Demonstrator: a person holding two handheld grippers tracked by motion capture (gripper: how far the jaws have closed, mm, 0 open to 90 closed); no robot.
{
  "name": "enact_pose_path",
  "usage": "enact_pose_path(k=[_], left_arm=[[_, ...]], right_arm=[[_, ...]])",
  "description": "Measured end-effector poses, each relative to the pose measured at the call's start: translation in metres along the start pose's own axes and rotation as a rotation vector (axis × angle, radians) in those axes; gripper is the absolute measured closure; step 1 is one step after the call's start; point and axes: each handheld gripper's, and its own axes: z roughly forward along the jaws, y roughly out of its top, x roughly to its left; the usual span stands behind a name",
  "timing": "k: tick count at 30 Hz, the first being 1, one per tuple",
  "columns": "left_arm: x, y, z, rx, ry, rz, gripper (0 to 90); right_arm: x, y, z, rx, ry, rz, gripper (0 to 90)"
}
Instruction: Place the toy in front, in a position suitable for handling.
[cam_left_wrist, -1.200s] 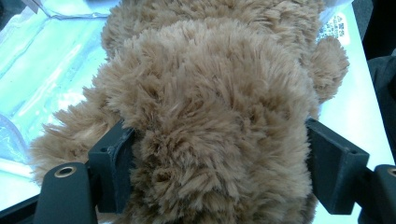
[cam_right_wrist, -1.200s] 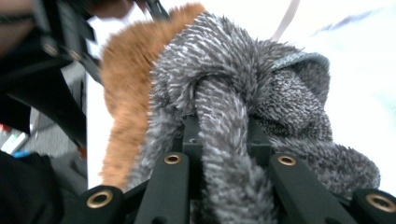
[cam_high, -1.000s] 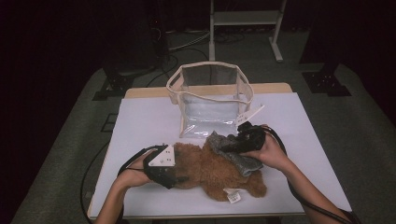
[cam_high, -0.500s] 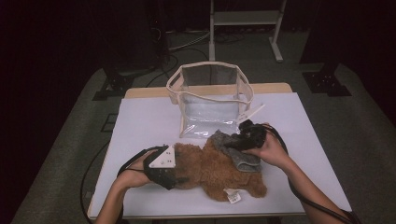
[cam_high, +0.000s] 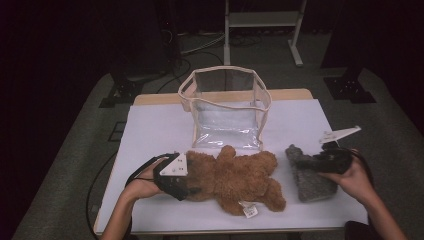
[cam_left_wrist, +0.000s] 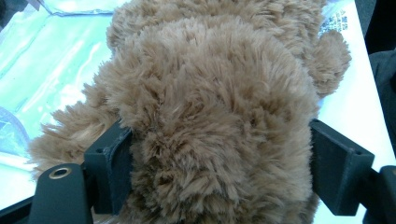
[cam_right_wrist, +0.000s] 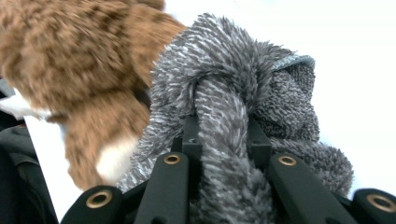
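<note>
Pulling the fuzzy grey knitted garment (cam_high: 310, 177) off the brown plush teddy bear (cam_high: 235, 180), the right gripper (cam_high: 312, 162) pinches it shut, while the left gripper (cam_high: 189, 189), its jaws just opening, clasps the bear's head; next, probably lay the garment aside.

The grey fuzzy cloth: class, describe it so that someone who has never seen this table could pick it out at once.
On the white table, look right of the brown teddy bear, away from the clear bag. The grey fuzzy cloth lies there, pinched in the right gripper. It is the one grey, flat, shaggy thing.

Shaggy plush bear (cam_high: 235, 177), fuzzy grey cloth (cam_high: 310, 181)
</note>
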Motion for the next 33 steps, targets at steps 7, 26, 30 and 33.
enact_pose_path(k=[7,26,30,33], left_arm=[[0.005,0.002,0.000,-0.002,-0.005,-0.008,17.9],[0.014,0.013,0.000,0.001,-0.004,-0.012,9.0],[0.014,0.014,0.000,0.001,-0.006,-0.004,8.8],[0.014,0.013,-0.001,0.001,-0.005,-0.007,8.6]], right_arm=[[-0.017,-0.028,-0.012,-0.020,-0.051,0.050,59.0],[-0.001,-0.007,-0.028,-0.166,-0.055,-0.013,37.8],[0.003,-0.002,-0.030,-0.188,-0.026,-0.024,37.6],[0.012,0.002,-0.025,-0.194,0.011,-0.053,37.0]])
